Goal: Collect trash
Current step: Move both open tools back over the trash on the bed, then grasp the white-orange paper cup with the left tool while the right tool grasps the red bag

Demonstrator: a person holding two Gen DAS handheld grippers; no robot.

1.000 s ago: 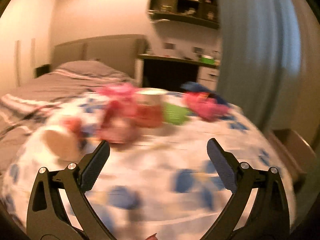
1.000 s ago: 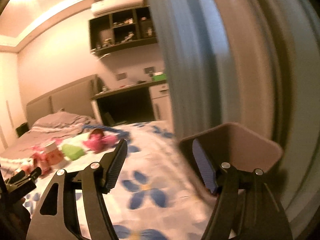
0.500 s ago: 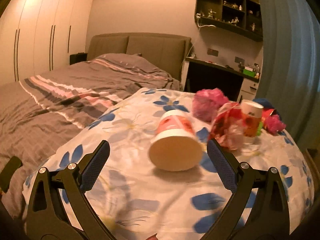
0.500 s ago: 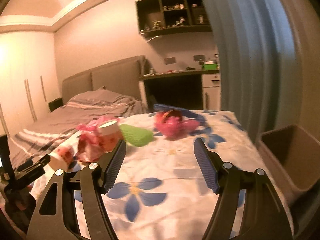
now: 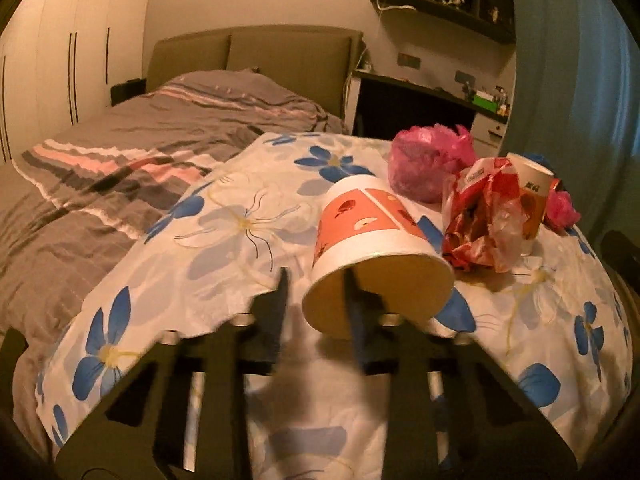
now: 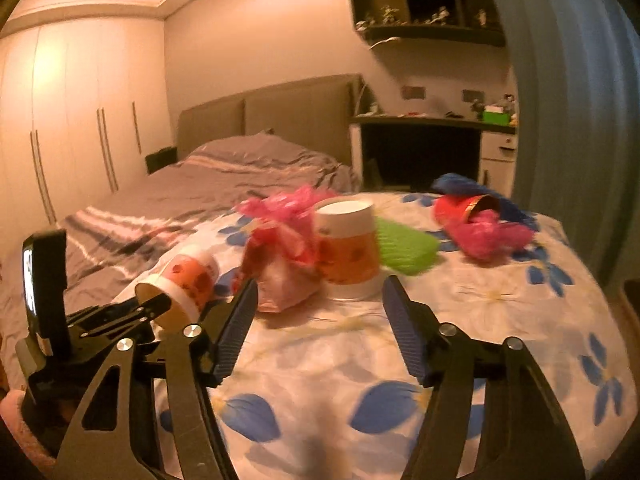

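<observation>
Gripping a tipped paper cup at its rim

Filling the bottom of the left wrist view, the left gripper [image 5: 316, 292] has its two fingers drawn close together on the near rim of the tipped paper cup [image 5: 372, 236]: one finger reaches into the cup's open mouth, the other lies outside its wall. That cup lies on its side just right of the frame's centre, mouth toward the camera, on the floral sheet [image 5: 224, 224].

In the right wrist view the right gripper [image 6: 318, 320] sits at the bottom with its jaws spread wide and nothing between them. At lower left of that frame the left gripper shows again, at the cup's mouth.

Past the cup, toward the right of the left wrist view, a crumpled red wrapper [image 5: 480, 224] leans against an upright orange cup [image 5: 532, 196]. Behind them sits a pink plastic bag [image 5: 428, 164].

Farther back in the right wrist view, a green object [image 6: 404, 248] lies just right of the upright cup, and a red can [image 6: 464, 208] with pink plastic lies at the upper right of the sheet. Beyond, the grey striped bed [image 5: 160, 128] fills the upper left
</observation>
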